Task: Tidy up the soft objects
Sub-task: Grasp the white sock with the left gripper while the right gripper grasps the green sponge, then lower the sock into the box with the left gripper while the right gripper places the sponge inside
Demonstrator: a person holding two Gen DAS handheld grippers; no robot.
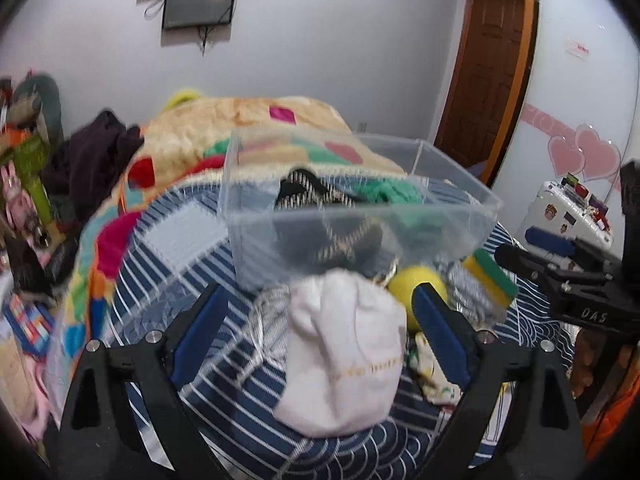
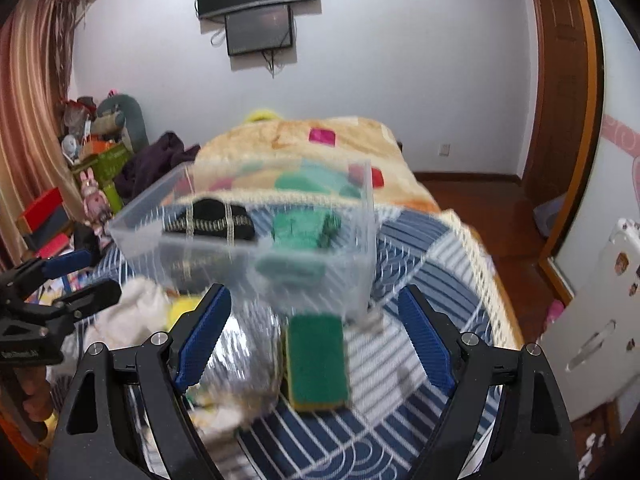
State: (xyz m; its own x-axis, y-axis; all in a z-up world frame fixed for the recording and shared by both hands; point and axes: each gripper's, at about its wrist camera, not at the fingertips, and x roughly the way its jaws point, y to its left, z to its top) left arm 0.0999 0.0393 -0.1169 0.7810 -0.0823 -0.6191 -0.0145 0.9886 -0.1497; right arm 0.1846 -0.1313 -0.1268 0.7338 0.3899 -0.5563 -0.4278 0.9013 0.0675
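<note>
A clear plastic bin (image 1: 360, 236) (image 2: 248, 256) stands on the bed and holds a black patterned cloth (image 1: 316, 196) (image 2: 216, 220) and a green cloth (image 1: 384, 192) (image 2: 304, 224). My left gripper (image 1: 324, 328) is open, its fingers on either side of a white cloth pouch (image 1: 344, 352). A yellow ball (image 1: 416, 284) and a green-and-yellow sponge (image 1: 490, 280) lie to its right. My right gripper (image 2: 316, 340) is open above the sponge (image 2: 318, 360), with a silvery bag (image 2: 244, 360) to the sponge's left.
A navy striped quilt (image 1: 192, 240) (image 2: 420, 240) covers the bed, with a colourful blanket (image 1: 240, 120) behind the bin. Clutter (image 2: 92, 168) is piled at the left. A wooden door (image 1: 492, 60) and a white suitcase (image 2: 600, 320) are at the right.
</note>
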